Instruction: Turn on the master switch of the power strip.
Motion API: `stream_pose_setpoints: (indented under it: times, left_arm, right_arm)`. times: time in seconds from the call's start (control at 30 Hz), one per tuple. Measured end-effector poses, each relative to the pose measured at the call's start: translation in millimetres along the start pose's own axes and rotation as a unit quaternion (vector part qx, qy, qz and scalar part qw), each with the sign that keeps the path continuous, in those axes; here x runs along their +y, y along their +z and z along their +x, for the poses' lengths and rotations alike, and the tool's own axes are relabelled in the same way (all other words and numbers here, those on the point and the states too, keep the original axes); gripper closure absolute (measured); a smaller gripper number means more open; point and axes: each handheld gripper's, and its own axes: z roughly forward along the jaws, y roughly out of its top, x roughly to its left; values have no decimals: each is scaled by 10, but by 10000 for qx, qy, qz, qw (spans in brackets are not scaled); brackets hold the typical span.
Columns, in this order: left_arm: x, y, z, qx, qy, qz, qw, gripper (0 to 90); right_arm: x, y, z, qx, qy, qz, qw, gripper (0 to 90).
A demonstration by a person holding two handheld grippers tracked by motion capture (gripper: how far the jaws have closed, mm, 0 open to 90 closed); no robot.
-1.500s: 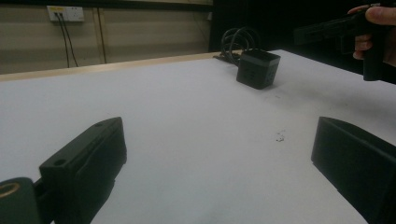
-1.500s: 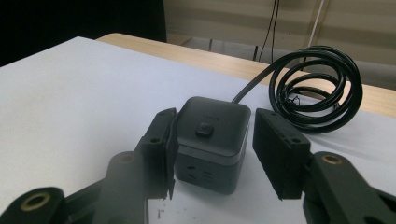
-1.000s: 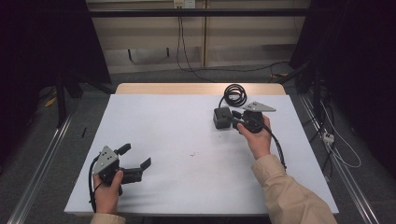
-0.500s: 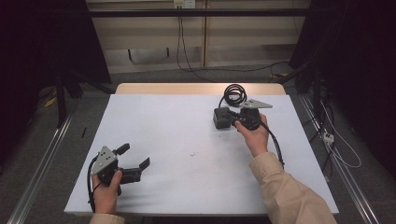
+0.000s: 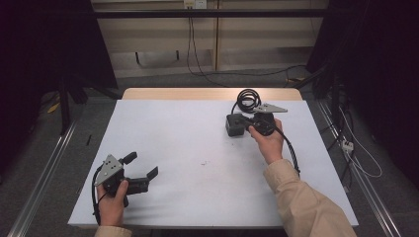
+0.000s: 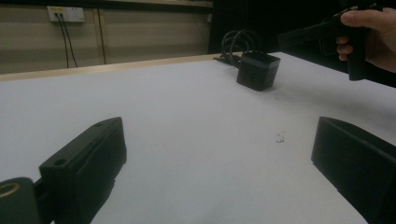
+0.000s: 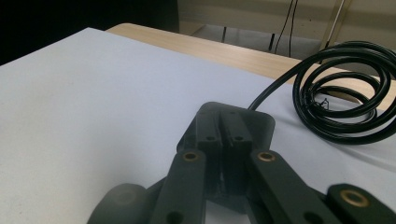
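Boxy matte black adapter point(image 5: 235, 125), glossy coiled cable point(image 5: 247, 98) behind; we see right gripper point(image 7: 223, 133) jaws pressed together, just closed over its top; left gripper point(image 5: 143, 166) spread, empty.

No text, label, brand, number or sign can be read in any of the three views. The white wall socket plate point(image 6: 65, 14) in the upper left of the left gripper view carries a small yellow strip along its top edge, too blurred to make out. The square black plastic adapter box point(image 6: 258, 70) in the upper middle of that view shows faint marks on its side, illegible.
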Motion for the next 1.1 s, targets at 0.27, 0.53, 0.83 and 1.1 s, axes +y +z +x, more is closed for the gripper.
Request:
stream_pose_setpoints:
  times: [0.27,0.53,0.83,1.1]
  left_arm:
    - [-2,-1,3,-2,-26,-11,10000,29]
    - [-2,-5,9,9,-47,-22,10000,29]
    - [-4,-12,10,19,-30,-17,10000,29]
    - [-7,-26,18,46,-23,-8,10000,29]
  right_arm:
    - [19,21,7,16,-69,-10,10000,900]
    - [37,62,31,70,-108,27,9999,900]
    - [55,105,42,71,-148,27,9999,900]
    - [26,147,16,15,-152,77,9999,900]
